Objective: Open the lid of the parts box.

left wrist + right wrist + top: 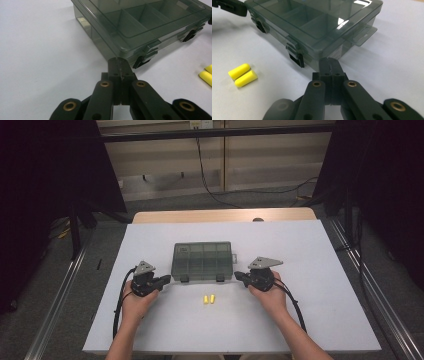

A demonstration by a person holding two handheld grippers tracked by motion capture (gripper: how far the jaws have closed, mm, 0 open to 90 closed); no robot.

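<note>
On the desk: smoky clear organizer box (202, 261), lid down, both front latches look shut, sitting mid-desk between the 2 tools
Earplugs: 2 yellow foam plugs (209, 299) lying side by side and touching, just in front of the box on the person's side, apart from it
Left tool: left tool (166, 280) w/ jaws pressed together, nothing in them, tip near the box's front-left corner by the left latch (142, 60), not touching afaict
Right tool: right tool (238, 276) same deal, jaws together and empty, tip near the front-right corner next to the right latch (295, 55)
Progress: basically at the start imo. Box not opened, plugs not picked up, nothing in any compartment as far as I can see thru the lid
Left to do: prob pop both latches, lift the lid, then drop the plugs into a compartment. That's my guess from how things sit
Surface: desk (320, 270) is covered w/ a pale lilac-white sheet, wood edge peeking out at the far side, otherwise bare
Room: dim, dark curtains both sides, grey floor, black cable (210, 180) trailing across it, pale wall panels at the back, metal rails along the desk sides
</note>
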